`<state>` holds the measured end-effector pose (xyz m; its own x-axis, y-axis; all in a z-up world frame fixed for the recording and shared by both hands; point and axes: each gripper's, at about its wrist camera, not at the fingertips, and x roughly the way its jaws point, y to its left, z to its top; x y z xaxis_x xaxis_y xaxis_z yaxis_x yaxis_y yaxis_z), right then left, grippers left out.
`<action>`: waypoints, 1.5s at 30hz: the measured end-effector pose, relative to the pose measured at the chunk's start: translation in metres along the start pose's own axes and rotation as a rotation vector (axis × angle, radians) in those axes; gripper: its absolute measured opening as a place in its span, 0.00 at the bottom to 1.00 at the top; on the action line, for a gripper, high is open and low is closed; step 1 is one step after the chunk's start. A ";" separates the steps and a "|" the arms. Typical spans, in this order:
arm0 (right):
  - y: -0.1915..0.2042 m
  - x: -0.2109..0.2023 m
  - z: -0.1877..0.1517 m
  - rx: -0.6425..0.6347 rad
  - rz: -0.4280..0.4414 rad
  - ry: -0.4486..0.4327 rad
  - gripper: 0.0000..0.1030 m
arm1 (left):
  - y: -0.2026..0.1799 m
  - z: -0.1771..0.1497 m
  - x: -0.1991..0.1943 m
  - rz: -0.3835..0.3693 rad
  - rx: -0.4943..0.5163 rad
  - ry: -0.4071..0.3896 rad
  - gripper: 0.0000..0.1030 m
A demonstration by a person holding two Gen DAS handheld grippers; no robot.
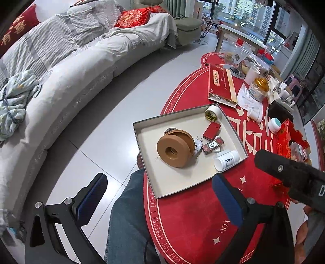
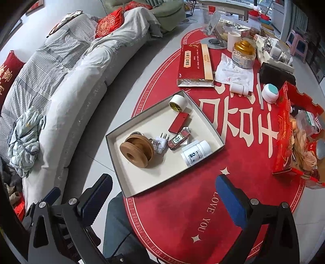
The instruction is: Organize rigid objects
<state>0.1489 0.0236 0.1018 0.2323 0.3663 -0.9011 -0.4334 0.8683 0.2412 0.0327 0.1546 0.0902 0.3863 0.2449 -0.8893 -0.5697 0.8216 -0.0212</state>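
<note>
A living room seen from above at a tilt. A long curved sofa [image 1: 67, 81] under a pale grey striped cover sweeps along the left side. Red cushions with gold patterns [image 1: 130, 18] lean on its backrest, and a crumpled light blue blanket [image 1: 13, 105] lies on the seat. Past the sofa's far end stands a grey-green armchair [image 1: 186, 28]. The floor [image 1: 101, 142] is glossy grey tile, reflecting soft daylight. A red oval mat with cream lettering [image 2: 193, 203] covers the low table on the right. At the far side, tall windows [image 1: 249, 18] show apartment buildings outside. A small pink stool [image 2: 298, 44] stands near the windows.
</note>
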 end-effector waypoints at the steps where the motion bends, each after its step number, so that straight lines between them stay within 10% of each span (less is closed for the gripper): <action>1: 0.000 0.000 0.000 -0.002 0.000 0.000 0.99 | 0.000 0.000 0.000 0.001 -0.002 -0.001 1.00; 45: 0.033 0.023 -0.002 -0.161 -0.165 0.009 0.99 | 0.013 -0.005 0.007 0.081 0.013 -0.009 1.00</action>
<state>0.1379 0.0596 0.0883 0.3039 0.2197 -0.9270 -0.5232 0.8517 0.0303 0.0246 0.1647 0.0811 0.3458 0.3155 -0.8837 -0.5902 0.8053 0.0565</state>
